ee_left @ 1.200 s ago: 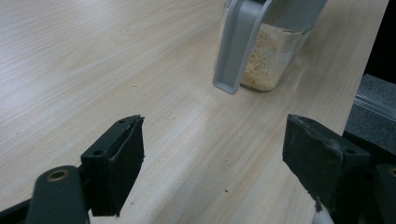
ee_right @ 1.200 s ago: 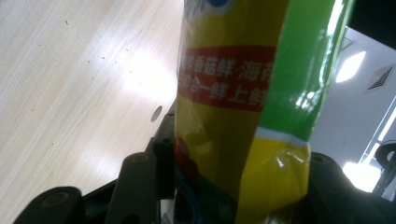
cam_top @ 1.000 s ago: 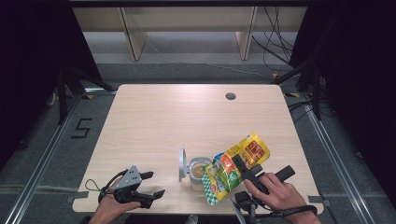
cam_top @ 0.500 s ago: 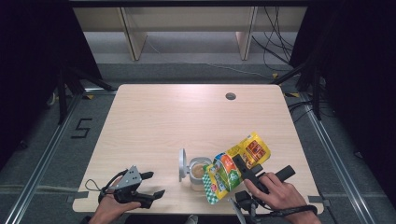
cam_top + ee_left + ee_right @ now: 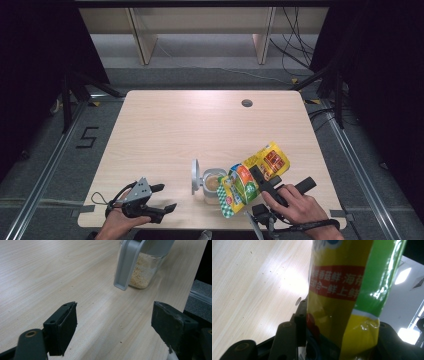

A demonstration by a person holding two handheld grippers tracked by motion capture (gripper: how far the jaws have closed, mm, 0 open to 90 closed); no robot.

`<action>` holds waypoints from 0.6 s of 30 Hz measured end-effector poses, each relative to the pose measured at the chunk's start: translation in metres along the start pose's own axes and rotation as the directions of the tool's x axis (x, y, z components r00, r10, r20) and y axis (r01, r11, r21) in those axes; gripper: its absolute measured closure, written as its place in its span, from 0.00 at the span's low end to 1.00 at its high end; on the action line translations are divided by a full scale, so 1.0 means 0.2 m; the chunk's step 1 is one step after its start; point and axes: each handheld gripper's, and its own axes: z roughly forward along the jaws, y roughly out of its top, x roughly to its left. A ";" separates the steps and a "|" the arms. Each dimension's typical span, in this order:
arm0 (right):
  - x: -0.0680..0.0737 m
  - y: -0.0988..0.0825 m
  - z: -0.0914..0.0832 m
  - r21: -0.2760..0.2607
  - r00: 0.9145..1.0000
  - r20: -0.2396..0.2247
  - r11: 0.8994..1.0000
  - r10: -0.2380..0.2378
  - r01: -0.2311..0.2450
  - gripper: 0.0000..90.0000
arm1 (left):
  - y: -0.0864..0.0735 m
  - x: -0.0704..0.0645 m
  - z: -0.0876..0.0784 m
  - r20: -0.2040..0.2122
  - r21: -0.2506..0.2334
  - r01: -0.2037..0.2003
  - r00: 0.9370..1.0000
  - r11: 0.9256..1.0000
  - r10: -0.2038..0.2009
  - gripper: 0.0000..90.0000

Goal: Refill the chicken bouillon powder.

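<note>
On the pale wooden table [image 5: 210, 125], the right gripper [image 5: 262, 181] clamps a light, crinkly, slippery yellow-green foil pouch [image 5: 252, 177] mid-body above the clear plastic jar [image 5: 212, 184]; the left gripper [image 5: 157, 197] rests open near left.

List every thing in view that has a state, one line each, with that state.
container: upright on the table, lid off its mouth, part filled with pale crumbs.
lid: flipped open, standing on edge at the container's left.
seasoning bag: clamped and tilted, lower end over the container's mouth.
right gripper: jaws shut on the seasoning bag.
left gripper: jaws open, nothing between them, low over the table.
</note>
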 end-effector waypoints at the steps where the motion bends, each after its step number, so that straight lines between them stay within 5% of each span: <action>1: 0.00 0.00 0.00 0.000 1.000 0.000 1.000 0.000 0.000 0.65 | 0.00 0.00 0.00 0.000 0.000 -0.001 1.000 1.000 0.001 0.22; 14: -0.01 -0.01 -0.01 0.010 1.000 0.005 1.000 -0.003 0.003 0.65 | 0.00 0.00 0.00 0.004 0.007 0.000 1.000 1.000 0.000 0.23; 16: -0.01 -0.01 -0.01 0.009 1.000 0.008 1.000 -0.011 0.011 0.65 | 0.00 -0.01 0.00 0.004 0.006 0.029 1.000 1.000 -0.029 0.23; 18: -0.01 -0.01 -0.01 0.009 1.000 0.010 1.000 -0.014 0.014 0.65 | 0.00 0.00 0.00 0.004 0.007 -0.002 1.000 1.000 0.002 0.23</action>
